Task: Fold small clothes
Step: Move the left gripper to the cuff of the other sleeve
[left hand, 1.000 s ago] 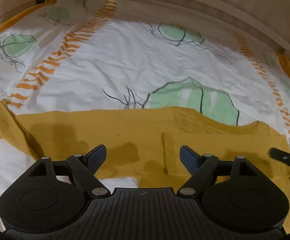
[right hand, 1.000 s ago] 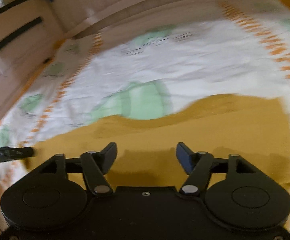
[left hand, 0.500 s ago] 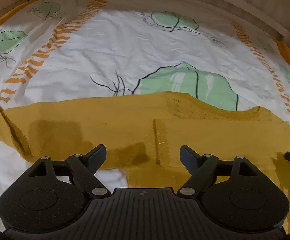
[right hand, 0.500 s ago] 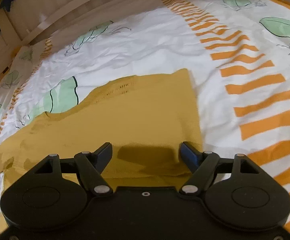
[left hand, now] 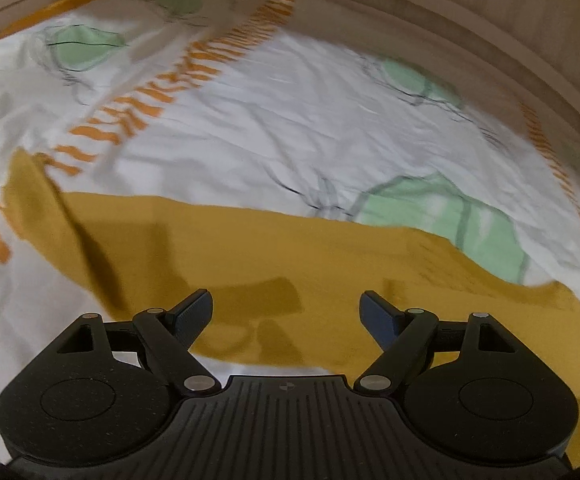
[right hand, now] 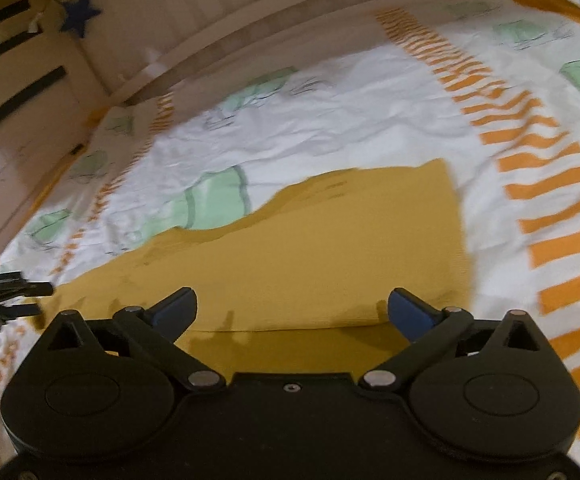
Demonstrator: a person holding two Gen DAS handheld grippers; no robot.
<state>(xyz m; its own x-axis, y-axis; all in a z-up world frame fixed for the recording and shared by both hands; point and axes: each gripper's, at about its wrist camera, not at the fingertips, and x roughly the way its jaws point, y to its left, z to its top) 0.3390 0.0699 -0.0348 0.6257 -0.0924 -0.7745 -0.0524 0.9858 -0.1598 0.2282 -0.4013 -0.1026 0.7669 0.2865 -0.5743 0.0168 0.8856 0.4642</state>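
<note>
The left gripper (left hand: 286, 312) hangs released, its black jaws with dark blue ribbed pads spread apart and nothing between them; beneath the gap lies the mustard-yellow garment (left hand: 274, 264). The right gripper (right hand: 291, 312) is also released; its jaws have just been opening and stand very wide, with only the cloth's folded near edge under them, untouched by the pads.

The garment is a soft, matte knit, flattened into a long band that runs left to right across the bed, its long axis crosswise to both grippers. In the right wrist view its right end (right hand: 441, 216) is a straight cut edge, and the far edge dips in a curve with a faint openwork pattern. In the left wrist view its left end (left hand: 34, 200) tapers into a narrow, creased flap lying toward the far left.

It rests on a crumpled white sheet (left hand: 290, 128) printed with pale green leaf shapes and bands of orange dashes. A light wooden bed rail (right hand: 274, 36) curves along the far side. A dark blue star (right hand: 80, 12) hangs at far left.
</note>
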